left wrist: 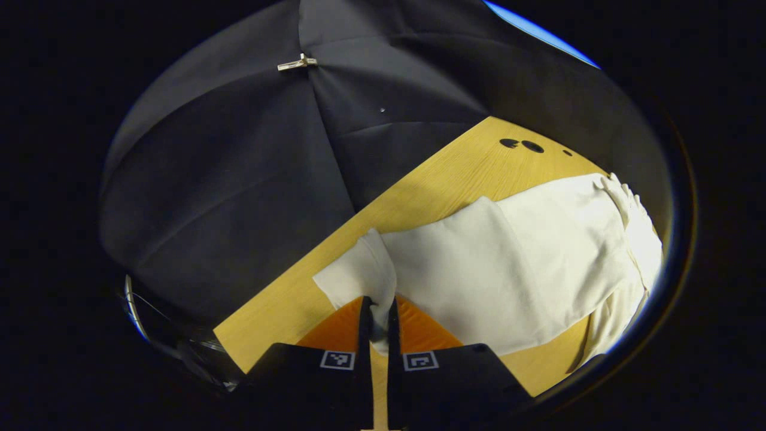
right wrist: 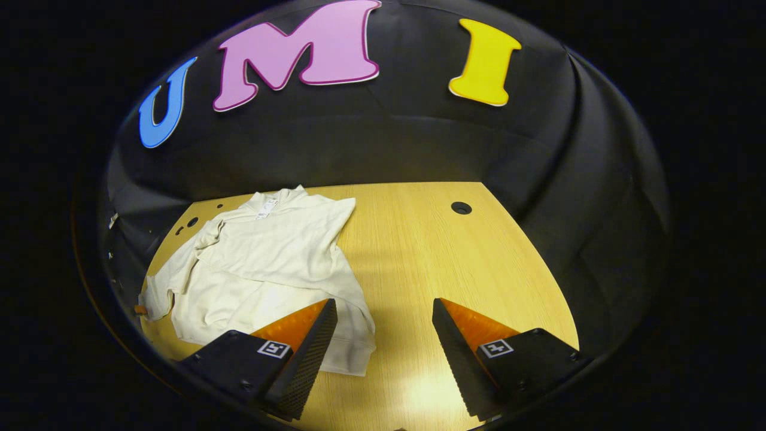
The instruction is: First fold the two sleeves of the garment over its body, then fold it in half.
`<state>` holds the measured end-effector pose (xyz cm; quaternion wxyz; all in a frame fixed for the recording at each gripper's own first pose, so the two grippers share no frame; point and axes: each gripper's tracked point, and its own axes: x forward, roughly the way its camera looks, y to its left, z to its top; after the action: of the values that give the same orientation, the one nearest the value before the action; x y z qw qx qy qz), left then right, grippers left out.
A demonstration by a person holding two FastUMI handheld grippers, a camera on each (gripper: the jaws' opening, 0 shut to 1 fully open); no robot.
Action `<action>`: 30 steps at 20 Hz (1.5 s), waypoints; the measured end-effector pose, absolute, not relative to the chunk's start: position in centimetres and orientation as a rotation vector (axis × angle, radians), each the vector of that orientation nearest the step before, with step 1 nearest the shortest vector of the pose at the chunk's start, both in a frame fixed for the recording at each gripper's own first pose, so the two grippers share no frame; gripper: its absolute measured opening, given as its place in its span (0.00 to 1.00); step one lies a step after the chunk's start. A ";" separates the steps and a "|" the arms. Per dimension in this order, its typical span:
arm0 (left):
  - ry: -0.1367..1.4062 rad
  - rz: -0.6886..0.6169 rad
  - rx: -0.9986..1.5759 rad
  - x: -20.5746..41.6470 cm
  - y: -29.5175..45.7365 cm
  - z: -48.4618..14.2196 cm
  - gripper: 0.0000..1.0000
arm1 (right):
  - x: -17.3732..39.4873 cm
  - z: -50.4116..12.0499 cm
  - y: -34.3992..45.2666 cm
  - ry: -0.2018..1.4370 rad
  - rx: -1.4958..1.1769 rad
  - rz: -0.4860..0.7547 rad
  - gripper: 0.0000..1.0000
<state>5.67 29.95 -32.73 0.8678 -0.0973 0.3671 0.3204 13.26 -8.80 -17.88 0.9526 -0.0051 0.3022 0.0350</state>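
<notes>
A cream long-sleeved garment [left wrist: 526, 263] lies spread on the wooden table [left wrist: 431, 185]. My left gripper [left wrist: 378, 312] is shut on the end of one sleeve [left wrist: 365, 272], and the cloth bunches up between its fingers. In the right gripper view the garment [right wrist: 269, 263] lies at the left with its collar [right wrist: 281, 197] at the far side. The held sleeve [right wrist: 158, 293] runs out to the table's left edge, where a small part of the left gripper [right wrist: 140, 309] shows. My right gripper [right wrist: 383, 308] hangs open above bare table beside the garment's hem, holding nothing.
The wooden table [right wrist: 455, 263] has a round hole [right wrist: 461, 208] at the far right and several small holes [left wrist: 520, 145] near the garment's collar side. Black cloth walls close in the table on all sides. Bare wood lies to the right of the garment.
</notes>
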 end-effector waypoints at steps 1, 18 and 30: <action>0.773 0.673 -0.193 5.6 30.0 -32.8 0.10 | 13.3 -18.0 -9.2 0.615 -0.007 0.068 0.98; 0.558 0.616 -0.273 15.7 23.8 -20.8 0.02 | 13.7 -20.3 -13.9 0.589 0.022 0.025 0.98; 0.417 0.184 -0.097 33.7 2.1 -11.5 0.06 | 13.4 -23.2 -20.3 0.586 0.088 -0.068 0.98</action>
<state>33.70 2.13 -11.48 0.9730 -0.0483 0.2065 0.0911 13.35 -20.27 -23.15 0.9559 0.0432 0.2886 -0.0337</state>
